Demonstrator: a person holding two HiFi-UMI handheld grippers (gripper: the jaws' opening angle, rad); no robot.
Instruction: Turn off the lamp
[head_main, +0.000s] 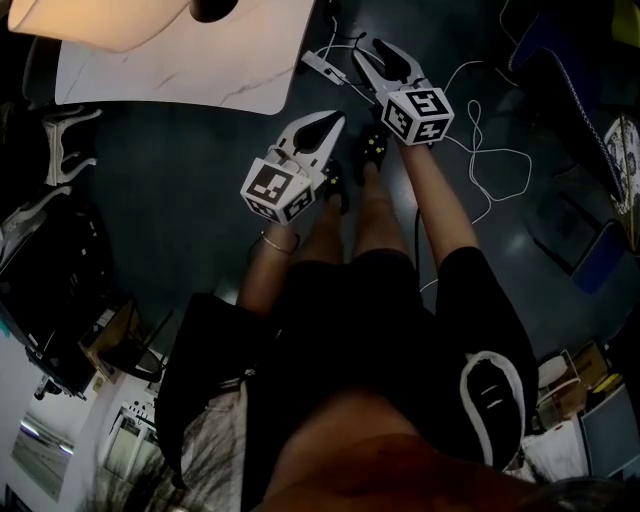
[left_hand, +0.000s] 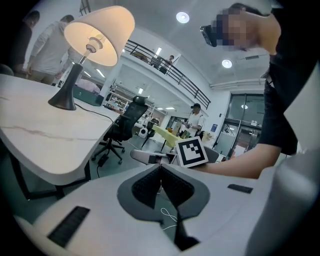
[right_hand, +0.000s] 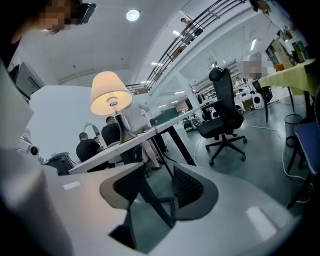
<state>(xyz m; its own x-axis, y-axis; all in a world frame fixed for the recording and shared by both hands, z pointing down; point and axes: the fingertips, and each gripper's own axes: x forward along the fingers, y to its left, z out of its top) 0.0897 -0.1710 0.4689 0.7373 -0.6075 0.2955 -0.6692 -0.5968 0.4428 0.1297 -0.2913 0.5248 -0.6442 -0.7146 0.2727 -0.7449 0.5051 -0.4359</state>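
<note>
The lamp (left_hand: 95, 35) is lit, its cream shade glowing over a dark cone base (left_hand: 62, 100) on the white marble-look table (left_hand: 45, 140). In the head view the shade (head_main: 110, 20) fills the top left corner above the table (head_main: 220, 80). The right gripper view shows the lamp (right_hand: 111, 100) far off to the left, also lit. My left gripper (head_main: 322, 128) hangs over the dark floor just below the table's edge, its jaws shut on nothing, pads (left_hand: 152, 180) meeting at the tip. To its right, my right gripper (head_main: 378, 55) is open with nothing between its pads (right_hand: 187, 187).
A white cord (head_main: 490, 150) loops over the dark floor at the right, and a small white block with cords (head_main: 325, 65) lies near the table edge. A black office chair (right_hand: 225, 110) stands beyond the table. Several people (right_hand: 90, 147) sit or stand around.
</note>
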